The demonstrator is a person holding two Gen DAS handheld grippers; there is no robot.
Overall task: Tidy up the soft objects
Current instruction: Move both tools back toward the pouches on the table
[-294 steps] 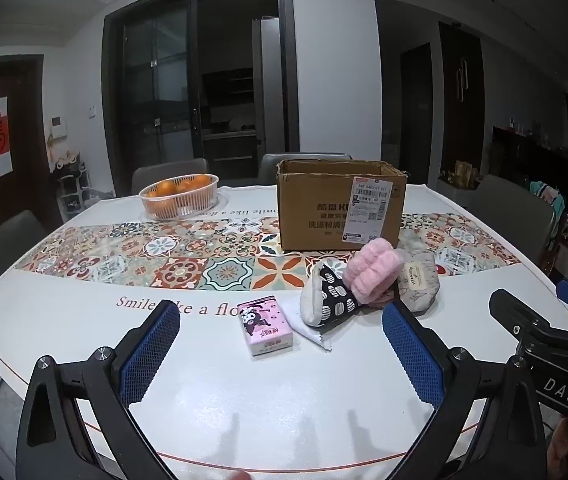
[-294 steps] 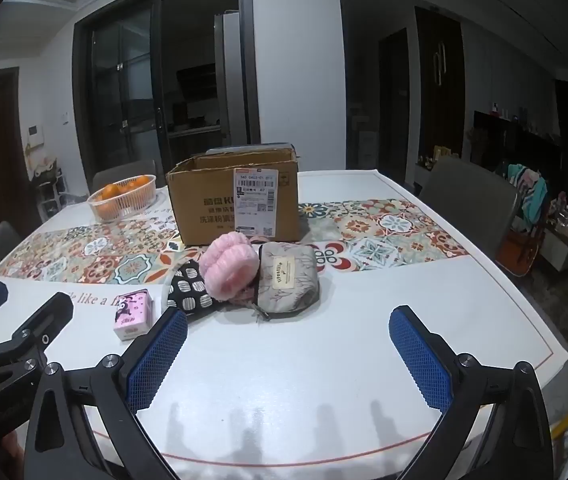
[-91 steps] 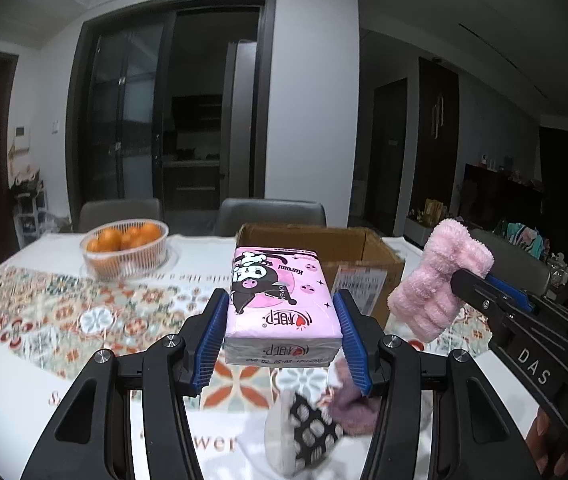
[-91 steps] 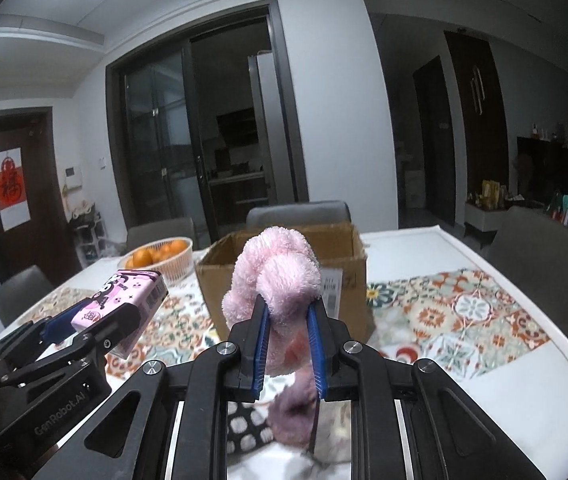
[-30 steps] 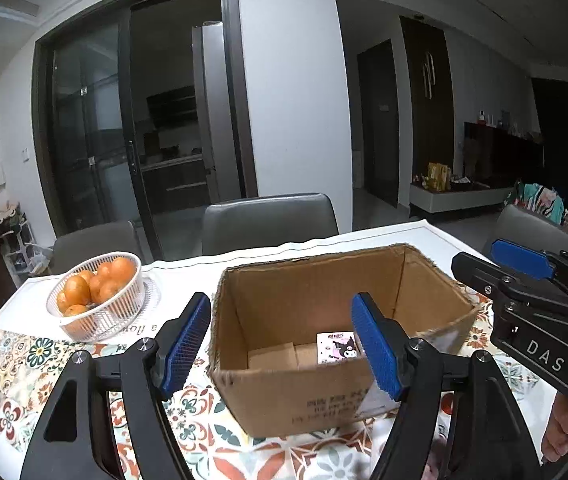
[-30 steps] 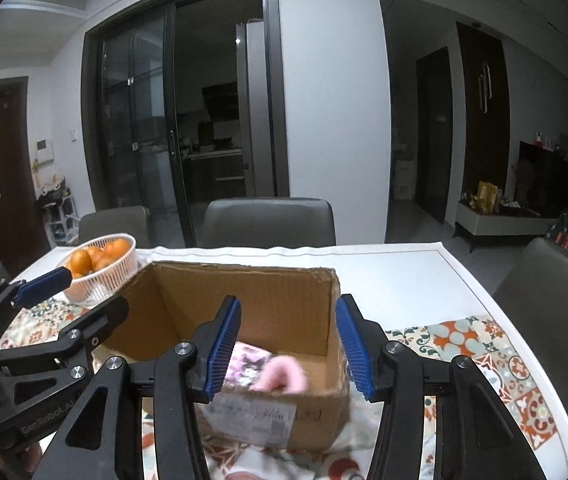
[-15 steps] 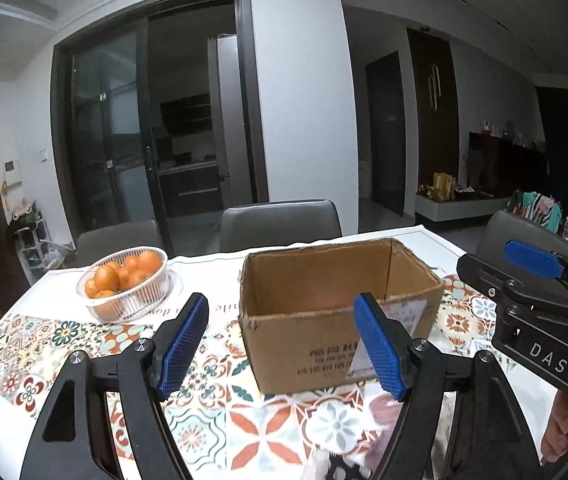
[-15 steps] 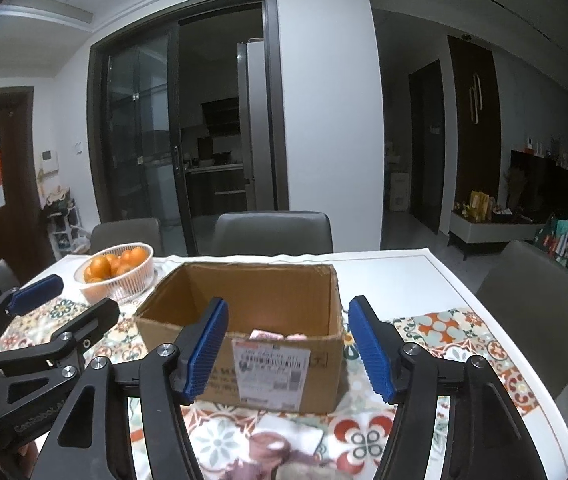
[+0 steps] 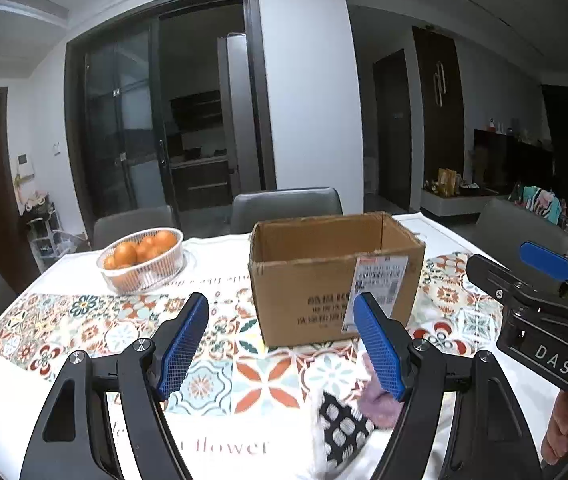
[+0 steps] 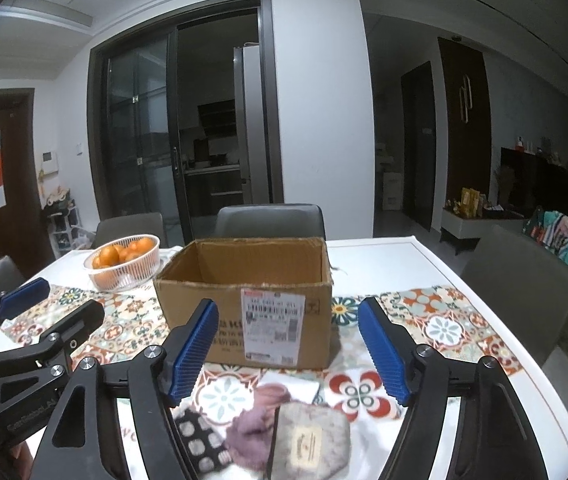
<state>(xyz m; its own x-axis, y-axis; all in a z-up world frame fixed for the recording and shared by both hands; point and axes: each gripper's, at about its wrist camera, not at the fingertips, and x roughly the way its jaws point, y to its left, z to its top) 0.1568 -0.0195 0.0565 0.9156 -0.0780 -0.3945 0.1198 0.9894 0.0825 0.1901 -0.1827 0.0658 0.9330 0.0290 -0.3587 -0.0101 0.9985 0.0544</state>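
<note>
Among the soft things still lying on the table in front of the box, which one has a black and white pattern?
The black-and-white spotted pouch, leftmost of the pile in the right wrist view. Beside it lie a plain mauve fuzzy item and a grey pouch with a label.

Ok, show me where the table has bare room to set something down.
Free: the patterned runner between the orange basket and the cardboard box; the white tabletop right of the box, toward the chair. Crowded: directly in front of the box, where the black-and-white pouch, purple fuzzy item and grey pouch huddle.
</note>
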